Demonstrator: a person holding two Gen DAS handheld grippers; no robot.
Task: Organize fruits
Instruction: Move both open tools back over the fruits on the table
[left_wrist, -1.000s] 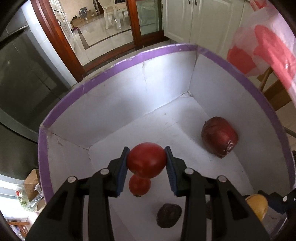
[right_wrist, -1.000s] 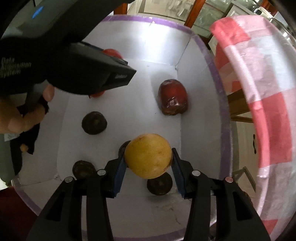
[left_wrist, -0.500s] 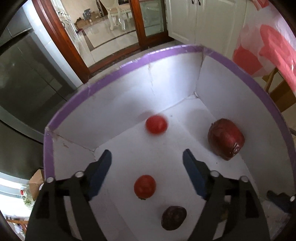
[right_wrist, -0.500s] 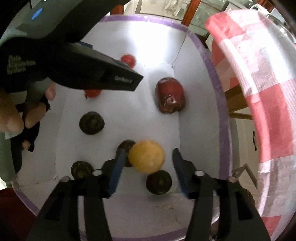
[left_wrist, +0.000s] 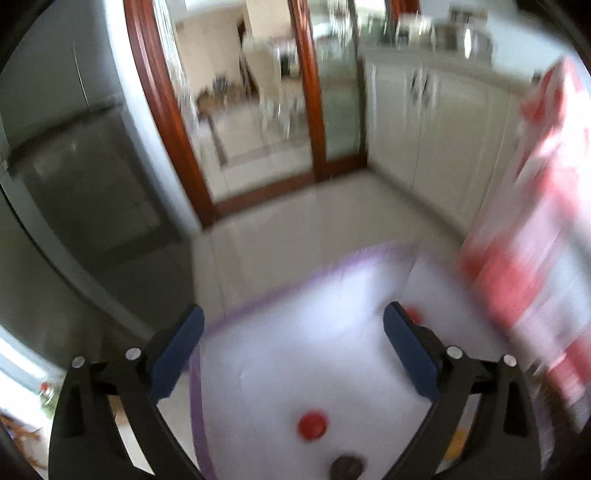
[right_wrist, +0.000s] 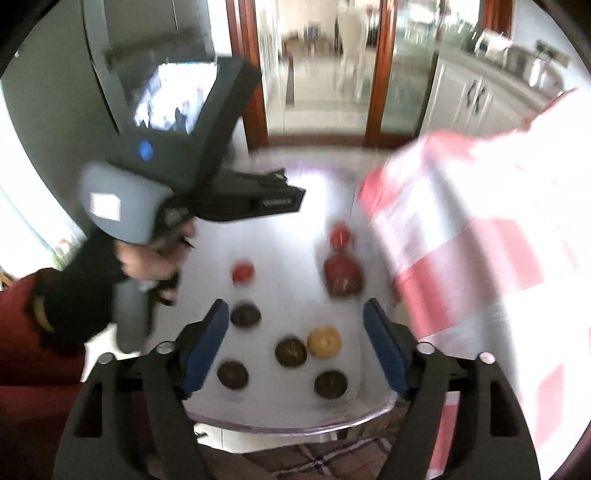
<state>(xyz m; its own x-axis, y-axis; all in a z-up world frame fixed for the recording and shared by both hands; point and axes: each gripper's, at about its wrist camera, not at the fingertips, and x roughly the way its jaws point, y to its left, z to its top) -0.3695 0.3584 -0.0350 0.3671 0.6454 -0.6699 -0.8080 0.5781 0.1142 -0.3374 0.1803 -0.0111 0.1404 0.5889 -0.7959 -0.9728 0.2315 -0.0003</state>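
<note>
- Both tools were empty: the right gripper (right_wrist: 293, 345) had its jaws opening with nothing pinched between the blue pads, just fruit visible way down below it, and the left gripper (left_wrist: 293, 356) was the same deal, jaws opening, nothing held.
- The fruit sat on the floor of the white box (right_wrist: 280, 236) with the purple rim: a yellow fruit (right_wrist: 324, 342) touching or just beside one of four dark round ones (right_wrist: 291, 352), a small red one (right_wrist: 243, 272) off on its own, another red one (right_wrist: 340, 235) just beside a big dark-red fruit (right_wrist: 343, 278) toward the right wall.
- Left view only caught one red fruit (left_wrist: 313, 424) and a dark one (left_wrist: 346, 468), super blurry.
- My read: the drop-off step looked done, both grippers hanging above the box.
- Next move probably needs more fruit from somewhere outside the box. None showed up in either view, so can't say where.
- The pink checkered cloth (right_wrist: 480, 236) hung right next to the box, and a hand (right_wrist: 155, 260) held the left tool.
</note>
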